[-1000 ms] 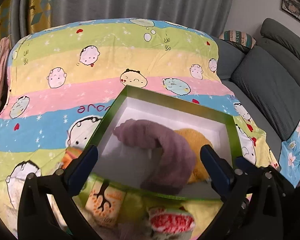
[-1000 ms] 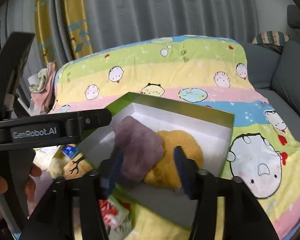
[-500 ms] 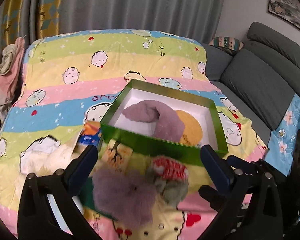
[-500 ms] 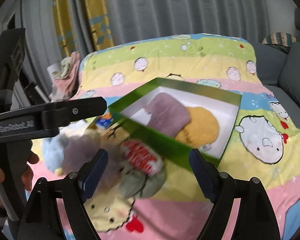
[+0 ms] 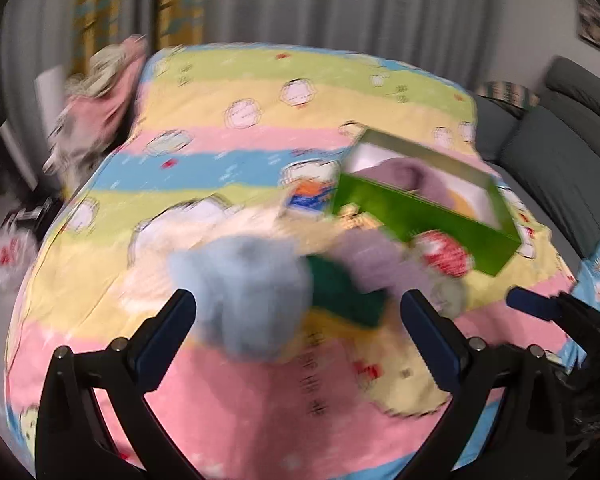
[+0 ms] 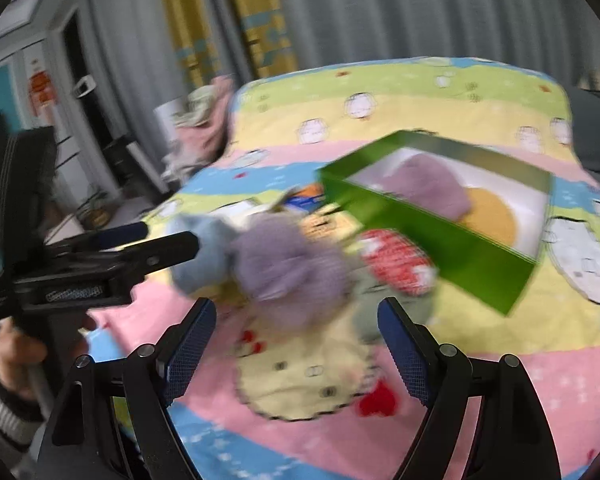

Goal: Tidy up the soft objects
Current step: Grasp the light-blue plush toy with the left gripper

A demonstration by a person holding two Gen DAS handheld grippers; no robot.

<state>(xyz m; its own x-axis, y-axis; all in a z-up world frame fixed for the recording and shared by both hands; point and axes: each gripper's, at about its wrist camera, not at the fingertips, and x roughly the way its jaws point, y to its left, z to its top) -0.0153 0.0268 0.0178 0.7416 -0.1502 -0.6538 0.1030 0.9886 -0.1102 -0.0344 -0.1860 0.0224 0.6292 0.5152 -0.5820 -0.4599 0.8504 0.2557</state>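
A green box (image 5: 428,216) (image 6: 440,236) with a white inside sits on the striped blanket and holds a purple soft item (image 6: 424,188) and an orange one (image 6: 492,216). In front of it lie a light blue plush (image 5: 244,288) (image 6: 204,252), a purple plush (image 5: 376,264) (image 6: 288,268), a red-and-white item (image 5: 444,256) (image 6: 396,260) and a dark green piece (image 5: 340,292). My left gripper (image 5: 300,320) is open just before the blue plush. My right gripper (image 6: 296,324) is open just before the purple plush. Both views are blurred.
The cartoon-print blanket (image 5: 228,160) covers the whole surface. A pile of pink and white clothes (image 5: 96,96) lies at its far left corner. A grey sofa (image 5: 560,148) stands to the right. Curtains hang behind. Printed packets (image 5: 312,200) lie left of the box.
Both grippers have pulled back and swung left, away from the box. The loose plush items now sit in front of the jaws. The right gripper let go of the purple item, which stays in the box.
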